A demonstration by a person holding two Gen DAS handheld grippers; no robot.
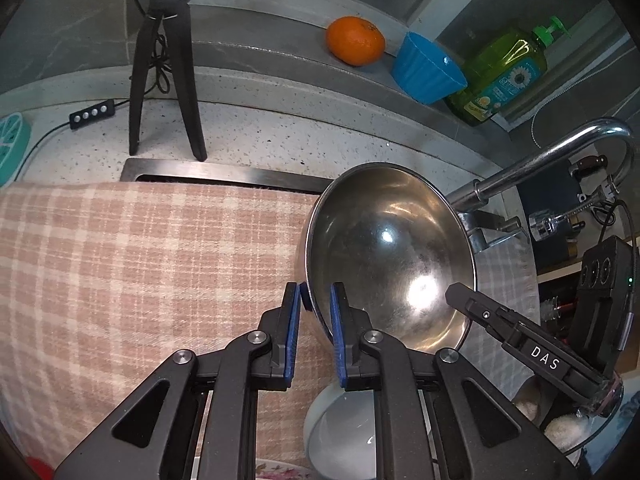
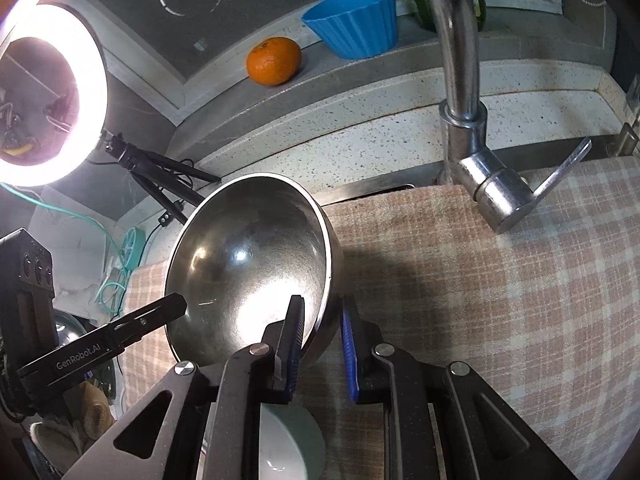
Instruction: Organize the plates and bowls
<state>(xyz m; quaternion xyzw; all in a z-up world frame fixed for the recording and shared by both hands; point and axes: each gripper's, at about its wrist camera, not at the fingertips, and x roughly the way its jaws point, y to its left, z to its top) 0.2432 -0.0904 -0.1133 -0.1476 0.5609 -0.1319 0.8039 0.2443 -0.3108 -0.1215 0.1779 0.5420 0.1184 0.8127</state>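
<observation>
Left wrist view: the left gripper [image 1: 316, 300] pinches the near rim of a steel bowl [image 1: 392, 256], one blue pad [image 1: 294, 332] outside the wall and one inside, jaws narrow. The bowl tilts above a checked cloth [image 1: 140, 264], its hollow turned toward the camera. From the right, the right gripper [image 1: 454, 294] reaches the opposite rim. Below the fingers sits a white bowl [image 1: 340, 436], partly hidden. On the ledge behind stand an orange [image 1: 355, 40], a blue cup [image 1: 426, 68] and a green soap bottle [image 1: 504, 76]; a tripod [image 1: 164, 80] stands on the speckled counter [image 1: 260, 136], and a tap [image 1: 560, 152] arches at right.

Right wrist view: the right gripper [image 2: 322, 316] clamps the steel bowl's [image 2: 248, 264] rim at lower right, jaws narrow, one pad inside and one outside. The left gripper [image 2: 180, 306] meets the far rim, though its grip is hard to make out here. A ring light [image 2: 52, 92] glares at upper left. The tap [image 2: 464, 80] rises over the cloth [image 2: 500, 288], with the orange [image 2: 274, 61] and cup [image 2: 354, 20] beyond. The white bowl [image 2: 288, 444] lies beneath.
</observation>
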